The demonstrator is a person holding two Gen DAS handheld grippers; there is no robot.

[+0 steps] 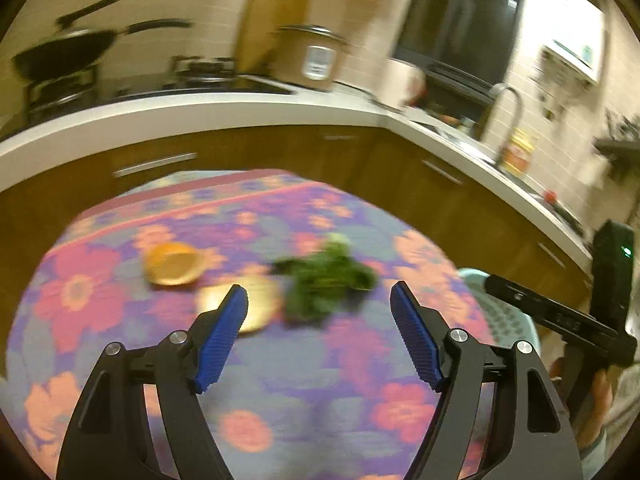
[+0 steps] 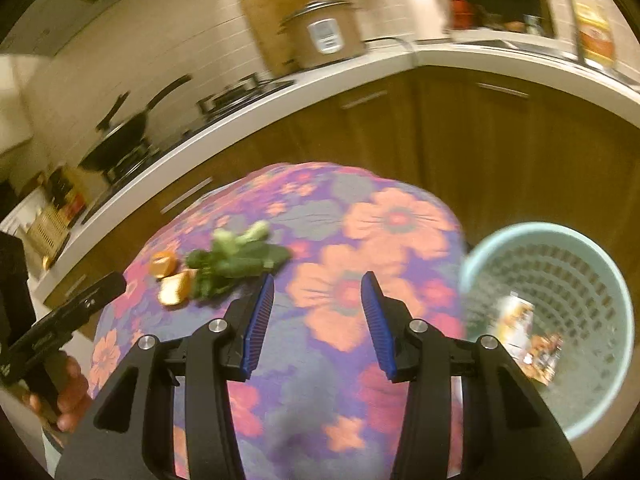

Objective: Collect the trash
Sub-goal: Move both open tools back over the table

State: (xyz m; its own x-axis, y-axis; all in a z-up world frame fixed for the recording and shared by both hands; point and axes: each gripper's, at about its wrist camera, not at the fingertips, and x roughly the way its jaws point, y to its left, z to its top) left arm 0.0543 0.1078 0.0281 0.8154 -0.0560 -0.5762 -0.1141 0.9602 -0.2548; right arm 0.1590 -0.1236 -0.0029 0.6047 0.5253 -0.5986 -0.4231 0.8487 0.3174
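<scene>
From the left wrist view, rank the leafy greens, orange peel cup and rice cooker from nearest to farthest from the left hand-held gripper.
1. Leafy greens, just ahead on the tablecloth.
2. Orange peel cup, farther, left.
3. Rice cooker, on the back counter.

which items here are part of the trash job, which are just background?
Job:
- leafy greens
- orange peel
- pale peel piece
- mesh bin, wrappers already inside
- left tool, right tool, both open, empty

Background:
- rice cooker
- wok
- cutting board
- floral tablecloth
</scene>
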